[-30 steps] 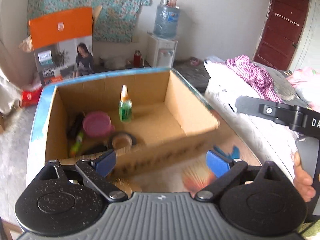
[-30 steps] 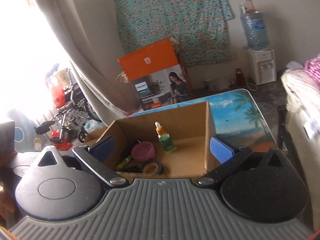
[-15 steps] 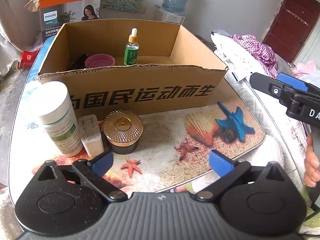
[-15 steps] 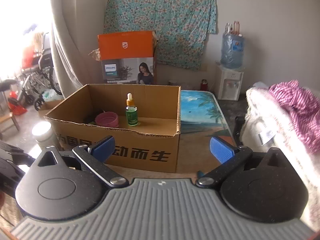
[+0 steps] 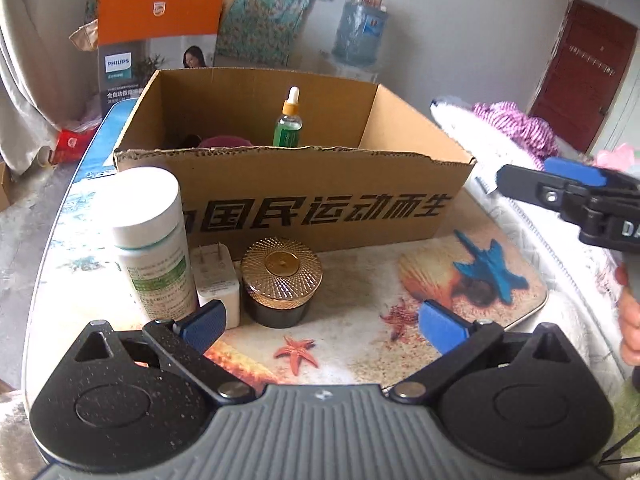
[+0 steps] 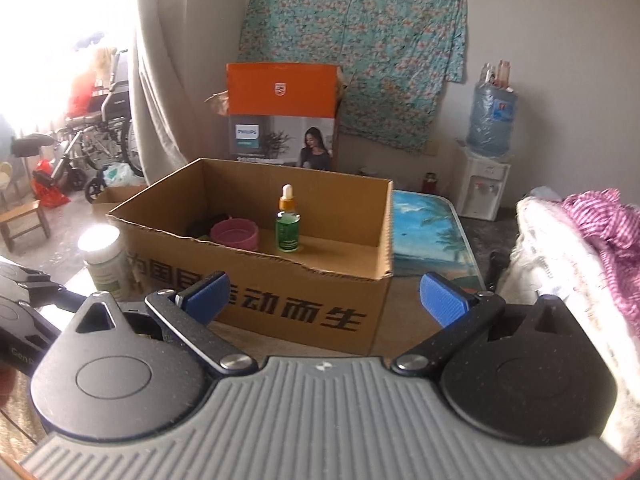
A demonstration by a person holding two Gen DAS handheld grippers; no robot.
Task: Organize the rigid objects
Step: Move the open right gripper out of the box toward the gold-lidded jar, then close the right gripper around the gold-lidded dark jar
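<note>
An open cardboard box [image 5: 320, 208] [image 6: 256, 304] stands on the beach-print table [image 5: 360, 344]. Inside it are a green dropper bottle [image 5: 288, 128] [image 6: 287, 228] and a pink bowl [image 6: 235, 234]. In front of the box stand a white pill bottle [image 5: 150, 240] [image 6: 105, 260], a white plug adapter [image 5: 216, 280] and a dark jar with a gold lid [image 5: 281, 280]. My left gripper [image 5: 320, 328] is open just short of the jar and adapter, holding nothing. My right gripper [image 6: 324, 300] is open and holds nothing, low beside the box's right front corner; it also shows in the left wrist view [image 5: 568, 188].
An orange appliance carton [image 6: 282, 120] stands behind the box. A bed with white and pink bedding [image 5: 520, 132] borders the table's right side. A water dispenser [image 6: 488, 160] is against the back wall, and a wheelchair [image 6: 92, 132] stands by the curtain at left.
The left gripper came down from over the box to its front side, bringing the pill bottle, adapter and jar into view. The right gripper rolled level and sank toward the box's front.
</note>
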